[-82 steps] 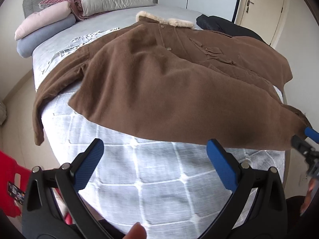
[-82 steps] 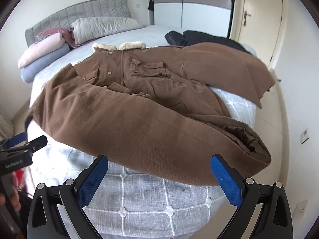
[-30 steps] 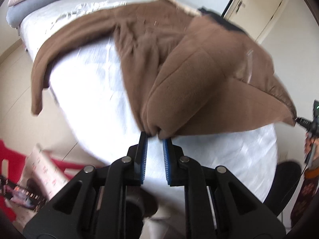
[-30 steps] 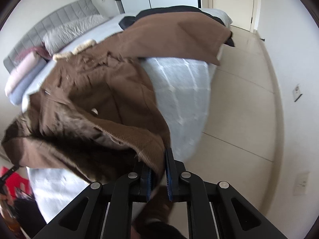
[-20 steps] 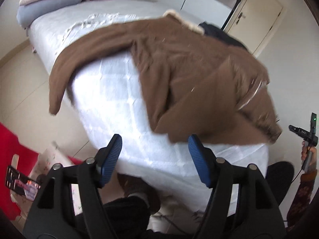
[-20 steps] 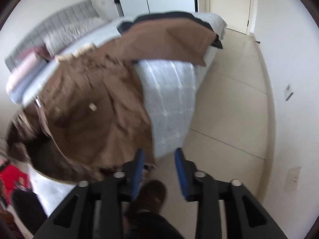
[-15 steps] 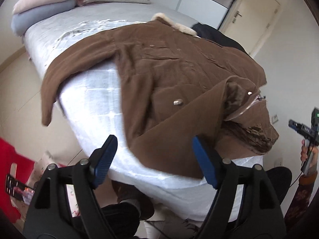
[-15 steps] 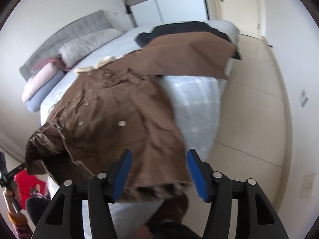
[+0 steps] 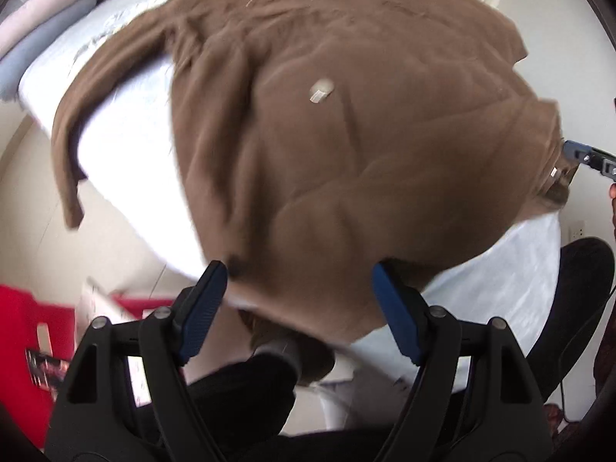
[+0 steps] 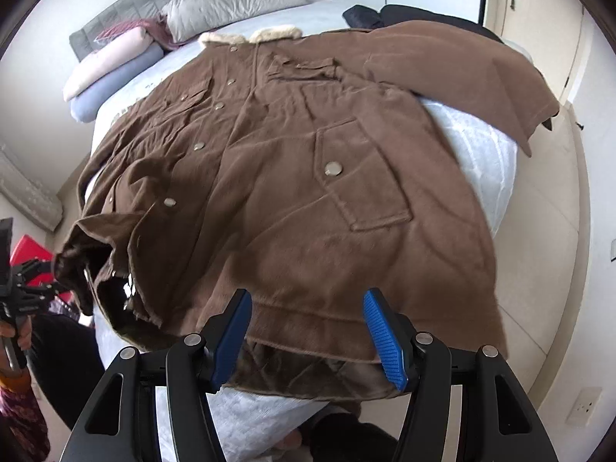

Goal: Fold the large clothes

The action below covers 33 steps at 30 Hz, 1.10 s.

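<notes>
Coat (image 10: 292,177) (brown, front up) is spread on bed (image 10: 485,146); left gripper (image 9: 298,304) and right gripper (image 10: 308,331) are held wide at 6 o'clock, empty.

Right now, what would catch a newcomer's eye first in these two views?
The big brown coat, spread front-up across the bed, fills both views, its pale fur collar toward the headboard and one sleeve reaching the far bed edge. The right gripper and left gripper both stand open at the coat's near hem. Rolled pillows are stacked by the headboard.
</notes>
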Each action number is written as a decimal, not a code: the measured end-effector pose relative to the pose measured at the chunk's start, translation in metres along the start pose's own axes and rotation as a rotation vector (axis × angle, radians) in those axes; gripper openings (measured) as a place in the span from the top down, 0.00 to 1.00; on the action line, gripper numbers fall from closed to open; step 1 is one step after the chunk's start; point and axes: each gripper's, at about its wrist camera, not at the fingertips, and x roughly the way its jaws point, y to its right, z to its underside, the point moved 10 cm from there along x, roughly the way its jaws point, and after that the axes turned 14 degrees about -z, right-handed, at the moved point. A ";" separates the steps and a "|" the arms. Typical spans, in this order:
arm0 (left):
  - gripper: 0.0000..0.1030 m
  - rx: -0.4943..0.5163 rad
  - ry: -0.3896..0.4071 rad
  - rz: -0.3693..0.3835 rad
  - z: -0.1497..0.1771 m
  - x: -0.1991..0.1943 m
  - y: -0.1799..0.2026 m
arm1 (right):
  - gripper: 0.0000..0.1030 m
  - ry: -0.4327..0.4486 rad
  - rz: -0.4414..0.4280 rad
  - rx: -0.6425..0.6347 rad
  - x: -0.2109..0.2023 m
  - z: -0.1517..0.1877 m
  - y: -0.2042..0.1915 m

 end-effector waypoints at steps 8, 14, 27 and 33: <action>0.24 -0.303 -0.010 0.169 0.010 0.000 -0.053 | 0.40 -0.003 -0.198 -0.223 -0.003 0.015 -0.092; 0.24 -0.360 -0.034 0.245 0.000 0.017 -0.036 | 0.40 -0.061 -0.372 -0.473 0.033 0.026 -0.192; 0.24 -0.420 -0.036 0.263 0.004 0.019 -0.062 | 0.43 -0.428 -0.743 -0.760 0.073 0.130 -0.314; 0.24 -0.421 -0.092 0.288 0.009 0.040 -0.061 | 0.42 -0.265 -0.538 -0.640 0.040 0.081 -0.242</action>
